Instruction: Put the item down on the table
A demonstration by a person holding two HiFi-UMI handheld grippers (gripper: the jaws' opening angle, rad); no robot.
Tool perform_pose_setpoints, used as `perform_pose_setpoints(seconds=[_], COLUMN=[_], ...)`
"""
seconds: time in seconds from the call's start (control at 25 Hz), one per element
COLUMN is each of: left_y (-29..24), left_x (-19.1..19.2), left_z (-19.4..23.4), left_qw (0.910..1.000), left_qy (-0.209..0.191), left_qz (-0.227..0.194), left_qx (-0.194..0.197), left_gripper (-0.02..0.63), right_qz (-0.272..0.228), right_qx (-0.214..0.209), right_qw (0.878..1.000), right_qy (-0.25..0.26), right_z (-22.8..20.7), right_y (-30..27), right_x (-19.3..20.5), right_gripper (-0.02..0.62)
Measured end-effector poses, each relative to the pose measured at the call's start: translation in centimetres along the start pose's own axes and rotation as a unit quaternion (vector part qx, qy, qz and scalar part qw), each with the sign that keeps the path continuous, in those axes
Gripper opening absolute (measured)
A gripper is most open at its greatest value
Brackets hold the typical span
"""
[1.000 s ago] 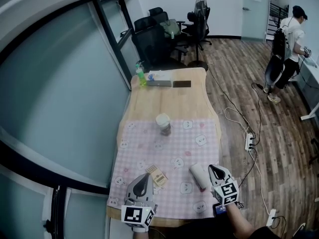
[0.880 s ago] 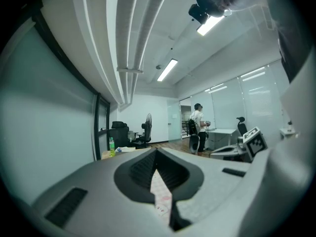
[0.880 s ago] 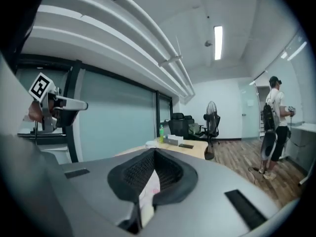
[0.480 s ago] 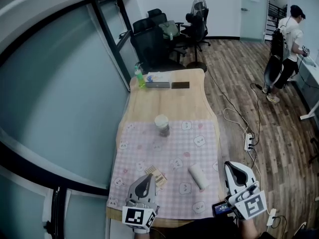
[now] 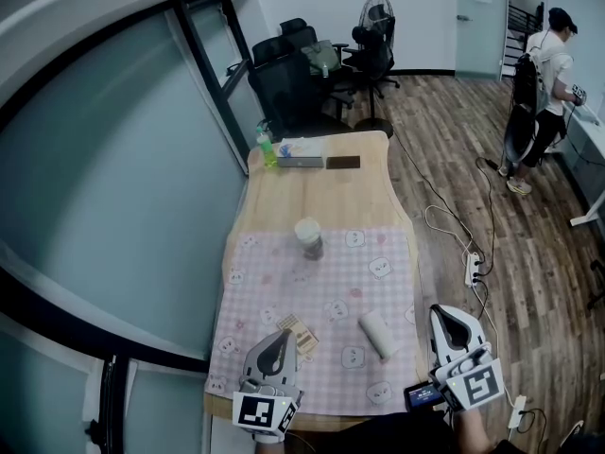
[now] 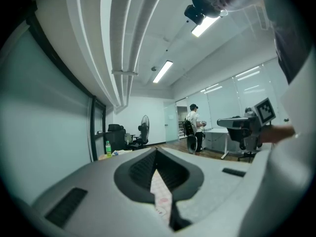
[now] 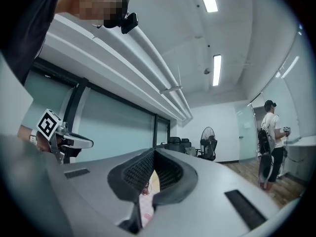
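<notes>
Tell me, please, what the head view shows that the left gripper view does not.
Only the head view: the white cup lying on its side, the upright cup and the power strip on the floor. Only the left gripper view: the ceiling lights. Both: the standing person, the green bottle, the fan and the right gripper.

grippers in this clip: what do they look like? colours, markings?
Both match. The left gripper and right gripper have light grey, tapered fingers lined inside with black ribbed pads. Each carries a white cube at the rear, printed with black square markers.
</notes>
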State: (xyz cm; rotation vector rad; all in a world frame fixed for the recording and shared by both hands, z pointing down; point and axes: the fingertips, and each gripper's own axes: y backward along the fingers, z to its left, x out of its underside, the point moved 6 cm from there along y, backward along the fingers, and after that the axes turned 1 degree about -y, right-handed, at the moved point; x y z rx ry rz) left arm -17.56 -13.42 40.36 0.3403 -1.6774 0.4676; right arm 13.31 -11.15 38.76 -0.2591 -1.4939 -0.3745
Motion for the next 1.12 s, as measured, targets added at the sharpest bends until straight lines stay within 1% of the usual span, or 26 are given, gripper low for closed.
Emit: perform_pose_setpoints(seconds=[0.2,0.36,0.44,0.64,0.92,1.12], left_y=[0.0,0.1,0.1,0.3,0.4,0.8], left_x=[0.0,-0.3,-0.6,-0.7,-0.9,-0.9], left_z=[0.1,-0.8,-1.5,-1.0,-0.5,-0.1], left_qw=[1.0000,0.9994,0.9993,0.9988,0.9993,0.9987], left_qy=[-0.005,-0.021,-0.018,-0.023,-0.019,-0.015], left_qz=[0.000,-0.013,-0.015,-0.039,-0.032,-0.035], left_qx=[0.000,0.024,0.029,0.018,-0.008,-0.034], left_gripper=[0.000,-0.002,0.000,-0.002,0.000,-0.002], right_qz=[0.008,0.011,0.011,0.016,0.020,0.031], right_qx=[-0.004,-0.006,-0.006,-0.005,-0.010,-0.011], right_qw=[1.000,1.000,1.000,1.000,1.000,0.999], right_qy=[0.004,-0.002,-0.004,-0.008,-0.010,0.014], right_z=[0.1,0.2,0.2,0.2,0.3,0.6], right_y=[0.1,0.0,0.2,0.1,0.2,0.3], right_x=[0.4,0.5,0.5,0.7,0.9,1.2], right_gripper=[0.017,0.016,0.017,0.017,0.017,0.017])
